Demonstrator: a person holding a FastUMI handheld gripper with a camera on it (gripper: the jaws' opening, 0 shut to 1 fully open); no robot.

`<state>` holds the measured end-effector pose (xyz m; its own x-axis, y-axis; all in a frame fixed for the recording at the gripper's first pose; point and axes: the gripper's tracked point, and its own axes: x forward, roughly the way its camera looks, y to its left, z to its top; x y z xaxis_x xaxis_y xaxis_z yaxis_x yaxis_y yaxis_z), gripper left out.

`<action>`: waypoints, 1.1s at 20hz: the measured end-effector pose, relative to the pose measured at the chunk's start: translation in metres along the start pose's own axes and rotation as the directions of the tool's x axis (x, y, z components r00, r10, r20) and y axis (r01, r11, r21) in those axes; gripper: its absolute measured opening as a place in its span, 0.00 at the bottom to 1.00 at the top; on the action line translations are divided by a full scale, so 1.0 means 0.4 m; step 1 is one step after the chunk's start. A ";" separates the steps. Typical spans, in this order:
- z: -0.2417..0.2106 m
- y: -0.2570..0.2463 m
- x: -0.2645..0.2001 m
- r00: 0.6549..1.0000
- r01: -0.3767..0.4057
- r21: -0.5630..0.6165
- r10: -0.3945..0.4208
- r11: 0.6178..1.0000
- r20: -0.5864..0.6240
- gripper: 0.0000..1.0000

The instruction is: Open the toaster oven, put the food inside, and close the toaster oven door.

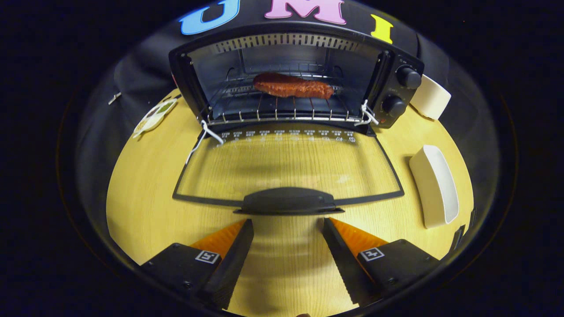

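In the gripper view we see the gripper with its two fingers spread wide apart, holding nothing; bare table shows in the gap between them. The fingertips sit just short of the door handle, one to each side of it, and we cannot tell whether either touches it.

Just ahead of the fingers, the toaster oven door is folded all the way down and lies flat, its glass pane letting the wood grain show through. The dark handle runs along the door's near edge, closest to us. At the hinge corners, pale ties or cords hang on the left and right (what they are made of we cannot make out).

Beyond the door stands the toaster oven itself, wide open. The food, a reddish-brown piece that looks like a slab of meat, lies on the wire rack inside the cavity, towards the back and roughly centred. A vented strip runs along the top of the opening. Two round knobs sit one above the other on the panel at the oven's right side.

To the right of the door, a white oblong dish rests on the table, apart from the door. Farther back, beside the knob panel, there is a second white container. To the left of the oven, near the table's edge, lies a small flat plate-like item with greenish and brownish patches.
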<state>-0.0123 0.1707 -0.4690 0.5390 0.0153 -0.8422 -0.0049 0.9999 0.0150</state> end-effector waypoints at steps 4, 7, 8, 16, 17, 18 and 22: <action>0.008 -0.002 0.000 1.000 0.010 0.005 -0.010 1.000 0.003 0.99; 0.013 -0.002 -0.007 1.000 0.011 0.009 -0.011 1.000 0.011 0.99; 0.014 -0.003 -0.014 1.000 0.011 0.008 -0.011 1.000 0.010 0.99; 0.058 -0.007 -0.087 0.998 -0.015 0.016 0.014 1.000 0.063 0.99; 0.069 -0.009 -0.097 0.997 -0.016 0.015 0.015 1.000 0.071 0.99; 0.079 -0.011 -0.107 0.997 -0.018 0.014 0.016 1.000 0.081 0.99; 0.127 -0.004 -0.144 0.992 -0.031 0.026 0.027 0.999 0.122 0.99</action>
<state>-0.0006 0.1678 -0.3930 0.6375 0.0418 -0.7693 0.0009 0.9985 0.0550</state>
